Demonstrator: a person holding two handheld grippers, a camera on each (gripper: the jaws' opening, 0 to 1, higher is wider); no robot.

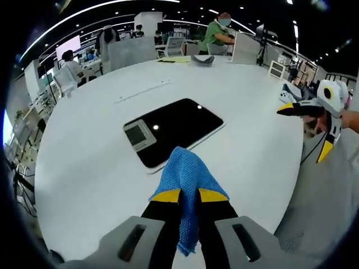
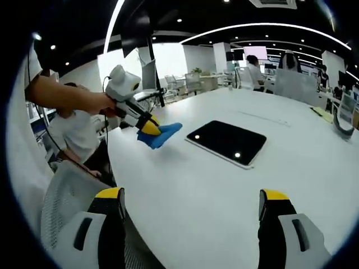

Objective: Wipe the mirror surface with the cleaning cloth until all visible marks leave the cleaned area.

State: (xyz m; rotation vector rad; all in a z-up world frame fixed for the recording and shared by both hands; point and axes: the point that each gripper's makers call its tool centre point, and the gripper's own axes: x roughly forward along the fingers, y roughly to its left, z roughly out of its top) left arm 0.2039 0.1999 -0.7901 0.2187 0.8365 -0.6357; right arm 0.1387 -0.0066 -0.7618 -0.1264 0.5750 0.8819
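A dark rectangular mirror (image 1: 175, 130) with a white rim lies flat on the white table (image 1: 84, 168), reflecting ceiling lights. My left gripper (image 1: 189, 195) is shut on a blue cleaning cloth (image 1: 185, 179), held just short of the mirror's near edge. In the right gripper view the mirror (image 2: 227, 140) sits mid-table, and the left gripper (image 2: 150, 128) with the blue cloth (image 2: 161, 134) hovers to its left. My right gripper (image 2: 190, 203) stands open over the table's near edge, nothing between its jaws. It appears at the right of the left gripper view (image 1: 305, 115), off the table's side.
A grey dish-like object (image 1: 202, 59) and yellow papers (image 1: 174, 59) lie at the table's far side. A white partition (image 1: 132, 53) stands behind them. People sit at desks around the room. A mesh chair (image 2: 70, 190) stands near the table's edge.
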